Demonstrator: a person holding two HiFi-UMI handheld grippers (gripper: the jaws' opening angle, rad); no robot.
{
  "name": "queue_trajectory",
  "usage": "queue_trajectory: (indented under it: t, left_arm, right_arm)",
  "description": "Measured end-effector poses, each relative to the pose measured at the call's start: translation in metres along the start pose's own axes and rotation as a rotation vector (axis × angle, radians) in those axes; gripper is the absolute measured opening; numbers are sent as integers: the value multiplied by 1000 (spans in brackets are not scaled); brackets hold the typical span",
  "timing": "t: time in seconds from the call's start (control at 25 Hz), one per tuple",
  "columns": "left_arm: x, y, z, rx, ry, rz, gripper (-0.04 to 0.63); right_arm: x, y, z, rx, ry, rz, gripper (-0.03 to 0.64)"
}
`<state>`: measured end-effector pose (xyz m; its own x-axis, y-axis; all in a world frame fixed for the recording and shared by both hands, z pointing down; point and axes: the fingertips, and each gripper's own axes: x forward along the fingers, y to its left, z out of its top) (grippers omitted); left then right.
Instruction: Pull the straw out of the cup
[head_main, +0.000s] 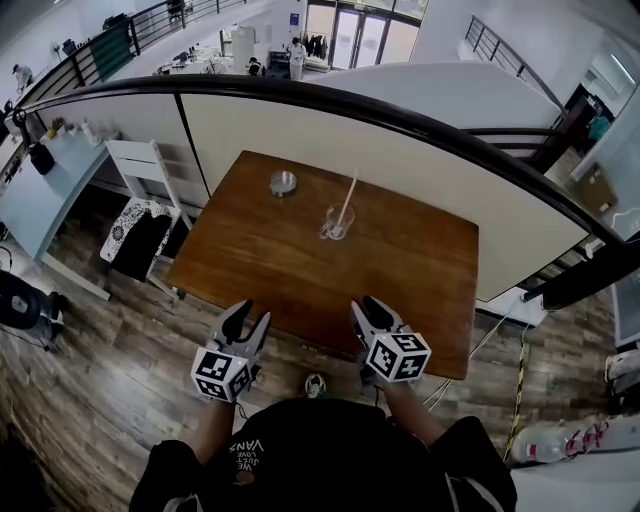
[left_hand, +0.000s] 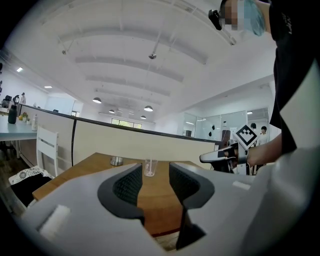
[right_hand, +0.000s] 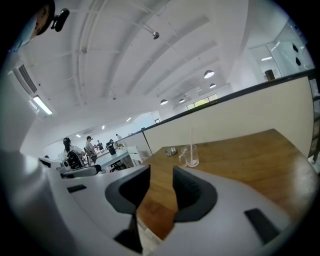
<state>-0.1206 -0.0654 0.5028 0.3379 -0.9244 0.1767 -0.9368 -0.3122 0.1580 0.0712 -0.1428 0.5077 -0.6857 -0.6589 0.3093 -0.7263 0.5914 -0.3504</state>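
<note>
Wooden table (head_main: 400, 290): brown and rectangular; you stood at its near edge, with both grippers held over that edge.
Task's thing: the thin white straw (head_main: 349, 195) stood in the small clear plastic cup (head_main: 337, 222), which sat towards the far middle of the table, well apart from both grippers.
Neighbour: a small round metal dish (head_main: 283, 183) lay to the left of the cup and a little farther off, not touching it.
Left gripper (head_main: 252, 315): your jaws stood apart with nothing between them; its own view showed the cup far off through the gap.
Right gripper (head_main: 370, 305): your jaws were likewise spread and empty, with only bare table between them and the cup beyond, a little to the right.
Progress: as far as the views showed, you had not yet begun the pull; the straw was fully seated and neither gripper was near it.
Left to do: by my reading, you had the whole job ahead: reach across, steady the cup if needed, pinch the straw above the rim and draw it up and out.
Straw's axis: its length ran nearly upright, lower end inside the cup and upper end well above the rim, leaning slightly to the far right in the head view.
</note>
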Motion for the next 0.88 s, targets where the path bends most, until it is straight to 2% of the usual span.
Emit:
queue_trajectory:
  t: [0.2,0.48,0.64,0.88]
  left_arm:
    - [31,-6,7,-8,-4,13,152]
    - [57,4,0,-12,34,19,152]
    - [74,17,5,-6,37,-15,152]
    - [102,45,11,13,62,-99,152]
  right_arm:
    - [16,-28,16,-8,13,16,109]
    - [44,-44,25,-1,16,31,109]
    - [64,-46,30,0,16,16,109]
    - [97,-53,44,17,-6,-62,109]
